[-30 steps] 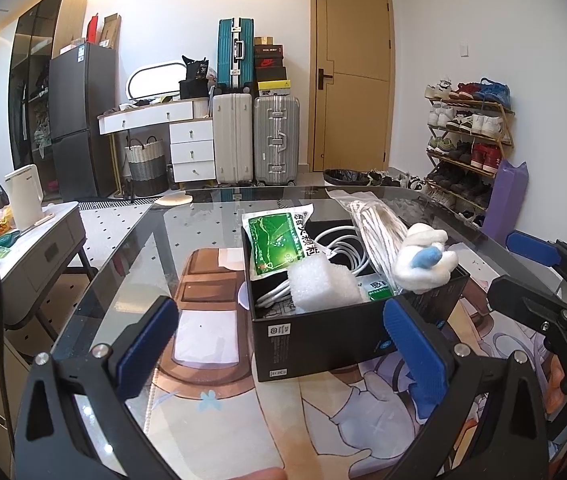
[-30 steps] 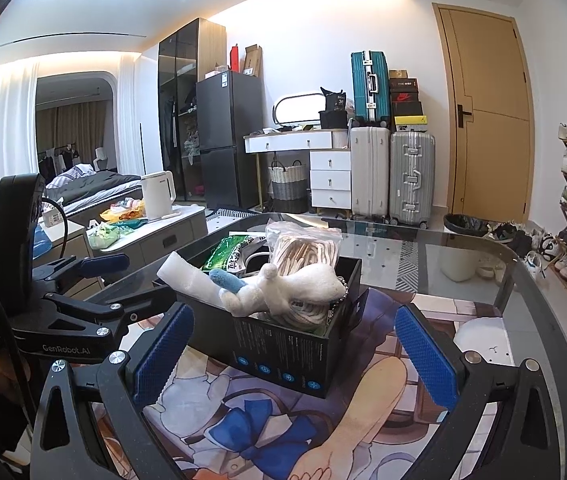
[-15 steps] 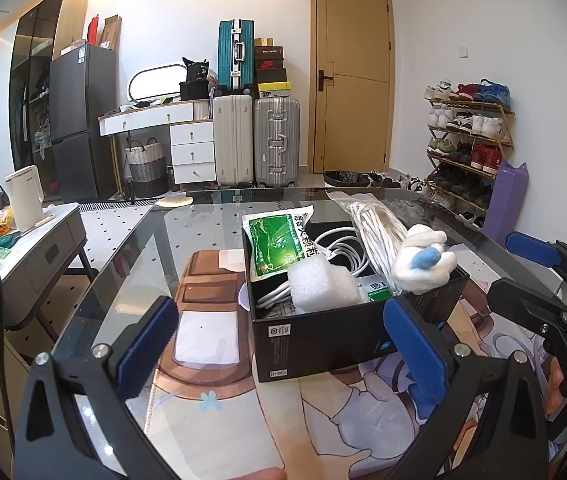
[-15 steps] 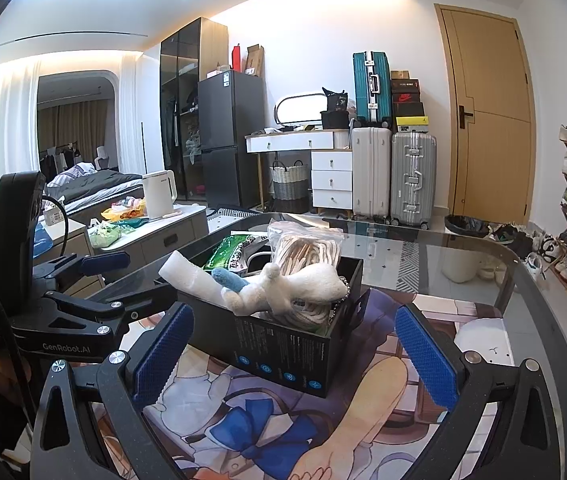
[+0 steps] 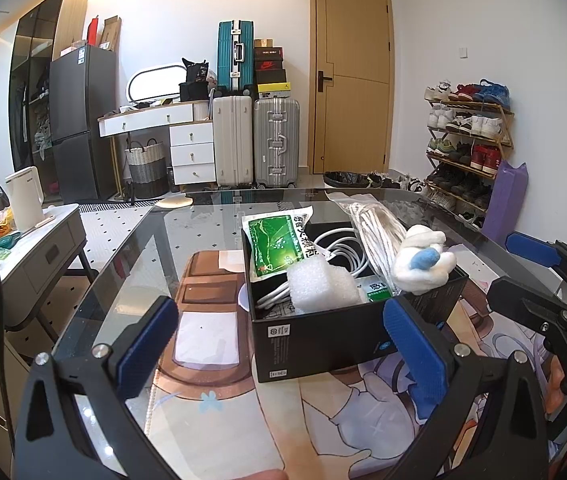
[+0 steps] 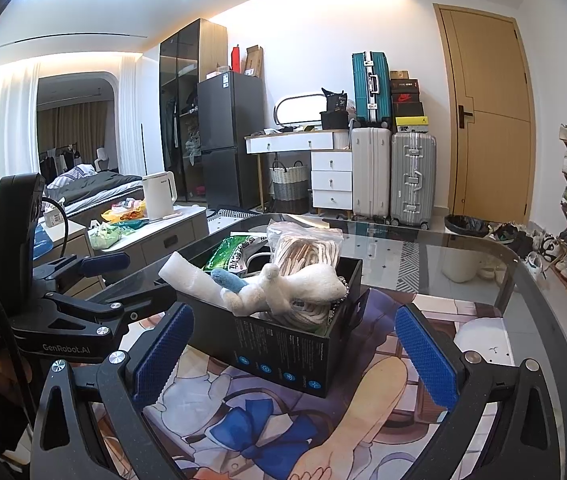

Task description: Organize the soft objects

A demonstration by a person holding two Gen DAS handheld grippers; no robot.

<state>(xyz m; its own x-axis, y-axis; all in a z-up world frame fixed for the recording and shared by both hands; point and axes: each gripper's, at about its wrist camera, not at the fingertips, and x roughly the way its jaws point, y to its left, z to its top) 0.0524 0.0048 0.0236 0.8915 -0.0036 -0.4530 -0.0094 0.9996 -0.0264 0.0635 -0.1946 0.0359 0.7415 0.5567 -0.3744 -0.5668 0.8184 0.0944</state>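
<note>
Both grippers are spread wide and empty, sitting just off the black cardboard box (image 5: 315, 344) on the glass table (image 5: 131, 264). Left gripper (image 5: 283, 344) faces its near side, right gripper (image 6: 295, 352) faces a corner. The white plush toy with a blue bit (image 6: 283, 286) is draped over the box rim, beside a white foam block (image 5: 319, 288), green packet (image 5: 275, 248) and white cable (image 5: 335, 248). Bare glass runs behind the box to the far edge.

Black box (image 5: 323, 340) sits open on the bench, packed full. White plush toy (image 5: 423, 266) with a blue part lies draped over its right rim; white foam block (image 5: 321, 286) stands at the near edge. Green packet (image 5: 277, 246) leans at back left, beside coiled white cable (image 5: 339, 250) and bagged cord bundle (image 5: 375, 228).
</note>
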